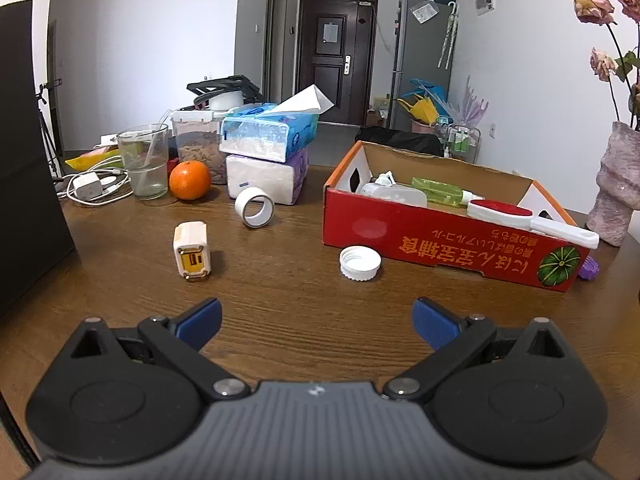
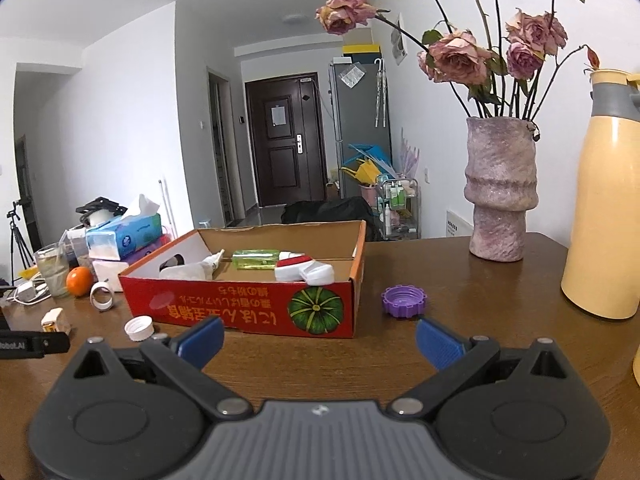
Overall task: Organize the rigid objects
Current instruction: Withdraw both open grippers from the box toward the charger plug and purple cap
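Observation:
A red cardboard box (image 1: pixel 440 240) (image 2: pixel 240 308) sits on the wooden table and holds a green bottle (image 1: pixel 438 191), a white-and-red brush (image 1: pixel 532 220) and white items. In front of it lie a white cap (image 1: pixel 360 263) (image 2: pixel 139 328), a white tape ring (image 1: pixel 255 207) (image 2: pixel 101 297) and a cream charger plug (image 1: pixel 191 255) (image 2: pixel 54 320). A purple cap (image 2: pixel 403 301) lies right of the box. My left gripper (image 1: pixel 318 322) is open and empty, just short of the white cap. My right gripper (image 2: pixel 320 344) is open and empty, in front of the box.
An orange (image 1: pixel 190 180), a glass (image 1: pixel 144 162), stacked tissue packs (image 1: pixel 268 152) and white cables (image 1: pixel 92 188) stand at the back left. A pink vase with roses (image 2: pixel 500 188) and a yellow thermos (image 2: pixel 608 208) stand at the right. A black object (image 1: pixel 28 160) borders the left edge.

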`<state>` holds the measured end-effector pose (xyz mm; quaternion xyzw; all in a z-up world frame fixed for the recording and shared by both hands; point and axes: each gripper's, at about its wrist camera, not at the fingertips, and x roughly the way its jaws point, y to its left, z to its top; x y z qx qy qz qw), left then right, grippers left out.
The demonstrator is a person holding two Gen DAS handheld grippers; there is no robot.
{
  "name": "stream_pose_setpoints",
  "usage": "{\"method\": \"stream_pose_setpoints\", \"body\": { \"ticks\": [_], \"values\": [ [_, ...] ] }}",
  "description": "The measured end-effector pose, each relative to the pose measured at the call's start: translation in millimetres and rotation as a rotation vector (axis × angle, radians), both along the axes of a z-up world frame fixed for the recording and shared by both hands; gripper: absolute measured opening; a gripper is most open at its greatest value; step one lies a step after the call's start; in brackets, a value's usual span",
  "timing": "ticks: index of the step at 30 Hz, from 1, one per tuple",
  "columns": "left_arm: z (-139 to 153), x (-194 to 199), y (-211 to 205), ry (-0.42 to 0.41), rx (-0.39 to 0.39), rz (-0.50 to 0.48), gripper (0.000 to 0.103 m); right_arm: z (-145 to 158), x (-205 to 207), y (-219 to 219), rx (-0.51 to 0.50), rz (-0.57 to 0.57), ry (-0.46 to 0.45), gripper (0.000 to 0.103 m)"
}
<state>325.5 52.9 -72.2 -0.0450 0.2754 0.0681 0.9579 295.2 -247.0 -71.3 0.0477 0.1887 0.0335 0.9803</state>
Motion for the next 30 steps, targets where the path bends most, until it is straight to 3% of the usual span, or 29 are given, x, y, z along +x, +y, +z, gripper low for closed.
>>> {"method": "stream_pose_setpoints", "body": {
  "ticks": [30],
  "values": [
    [-10,27,61,0.049,-0.035,0.175,0.103,-33,96,-74,-0.129,-0.063,0.153,0.102]
  ]
}}
